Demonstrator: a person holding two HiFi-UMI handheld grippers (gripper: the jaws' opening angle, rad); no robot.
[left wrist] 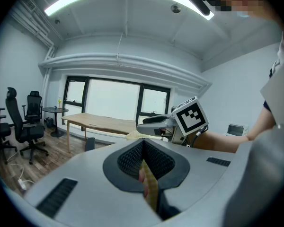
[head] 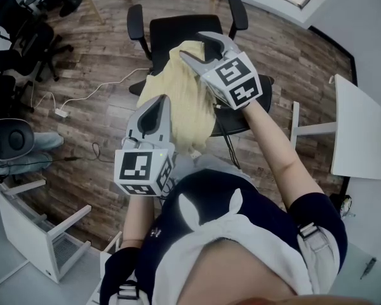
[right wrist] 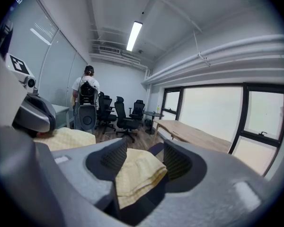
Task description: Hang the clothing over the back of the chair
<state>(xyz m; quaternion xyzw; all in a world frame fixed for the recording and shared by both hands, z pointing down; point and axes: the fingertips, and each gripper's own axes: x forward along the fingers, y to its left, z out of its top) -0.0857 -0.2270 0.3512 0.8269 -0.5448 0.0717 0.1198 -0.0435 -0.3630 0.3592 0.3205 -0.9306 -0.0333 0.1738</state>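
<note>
My left gripper point(head: 159, 101) has its jaws clamped together on a fold of the yellow cloth point(head: 183, 103), which hangs down from them. My right gripper point(head: 192, 46) has its jaws wide apart, with a bunched edge of cloth lying loose between them. The chair point(head: 178, 29) sits beneath both.

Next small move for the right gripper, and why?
Probably close the right gripper: its jaws stand apart with a fold of the yellow garment between them, while the left gripper is clamped on it. Two grips would spread it for the chair.
</note>
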